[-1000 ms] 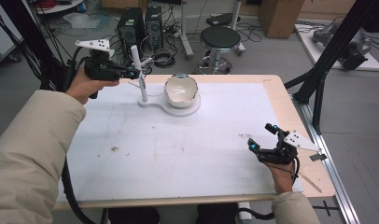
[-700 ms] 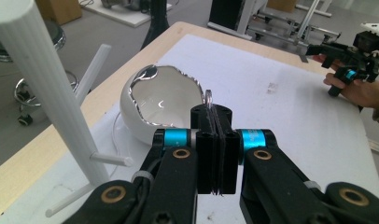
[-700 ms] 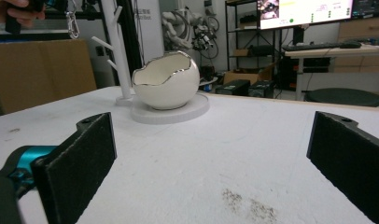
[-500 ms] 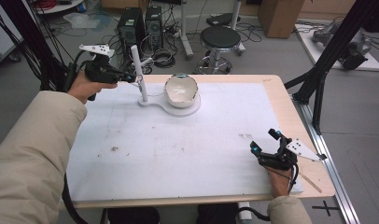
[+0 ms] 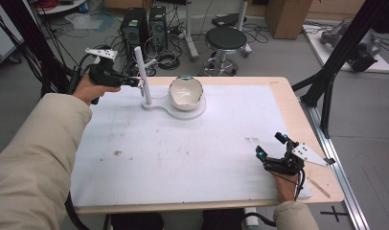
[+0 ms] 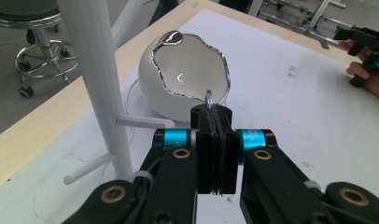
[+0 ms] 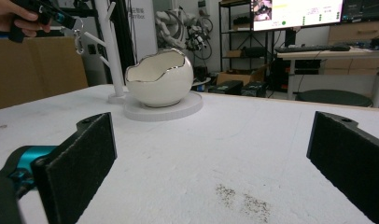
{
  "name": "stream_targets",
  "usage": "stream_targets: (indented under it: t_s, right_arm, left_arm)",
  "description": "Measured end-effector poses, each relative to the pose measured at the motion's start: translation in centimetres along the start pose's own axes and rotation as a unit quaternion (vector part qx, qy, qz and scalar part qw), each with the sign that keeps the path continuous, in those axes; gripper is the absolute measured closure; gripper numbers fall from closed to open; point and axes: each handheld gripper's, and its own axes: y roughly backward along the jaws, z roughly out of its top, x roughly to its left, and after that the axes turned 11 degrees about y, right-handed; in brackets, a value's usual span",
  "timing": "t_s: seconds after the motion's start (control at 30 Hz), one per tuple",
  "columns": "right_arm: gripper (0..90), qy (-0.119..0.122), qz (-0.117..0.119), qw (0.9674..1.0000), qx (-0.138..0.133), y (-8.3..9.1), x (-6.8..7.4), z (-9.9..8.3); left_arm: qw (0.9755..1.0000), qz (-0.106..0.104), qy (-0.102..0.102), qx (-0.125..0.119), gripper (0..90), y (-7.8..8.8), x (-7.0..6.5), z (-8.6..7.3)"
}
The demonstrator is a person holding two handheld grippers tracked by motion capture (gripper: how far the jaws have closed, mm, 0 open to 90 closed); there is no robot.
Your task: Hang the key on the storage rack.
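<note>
A white peg stand rises from a flat white base at the table's far side, and a white egg-shaped bowl with a jagged silver rim sits on that base. My left gripper is beside the pole, shut on a small metal loop that sticks out past its tips, just above the short pegs. In the right gripper view the loop dangles under the left gripper near the stand. My right gripper stands open and empty at the table's near right.
A white mat covers most of the wooden table, with a few dark smudges on it. Behind the table stand a stool and computer towers. A black frame leg rises at the right.
My left gripper has come down and a little toward the stand's pegs, still shut on the loop. The right hand has barely shifted.
</note>
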Motion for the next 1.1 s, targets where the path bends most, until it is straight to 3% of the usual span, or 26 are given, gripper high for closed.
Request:
stream_targets:
  t_s: [0.57,0.9,1.03,1.1]
  right_arm:
    - [0.5,0.006,0.003,1.0,0.002,-0.1,0.0,0.0]
    - [0.5,0.003,0.005,1.0,0.003,0.0,0.1,0.0]
    - [0.5,0.006,0.005,1.0,0.002,-0.1,0.0,0.0]
    - [0.5,0.006,0.005,1.0,0.002,-0.1,0.0,0.0]
  left_arm:
    - [0.9996,0.012,0.026,-0.002,88.5,-1.0,2.9,-0.9]
    - [0.9995,0.019,0.025,0.001,88.3,-2.0,3.6,-1.4]
    - [0.9988,0.043,0.015,-0.015,87.1,-2.0,3.8,-1.9]
    - [0.9973,0.066,0.008,-0.03,74.6,-1.8,3.9,-2.3]
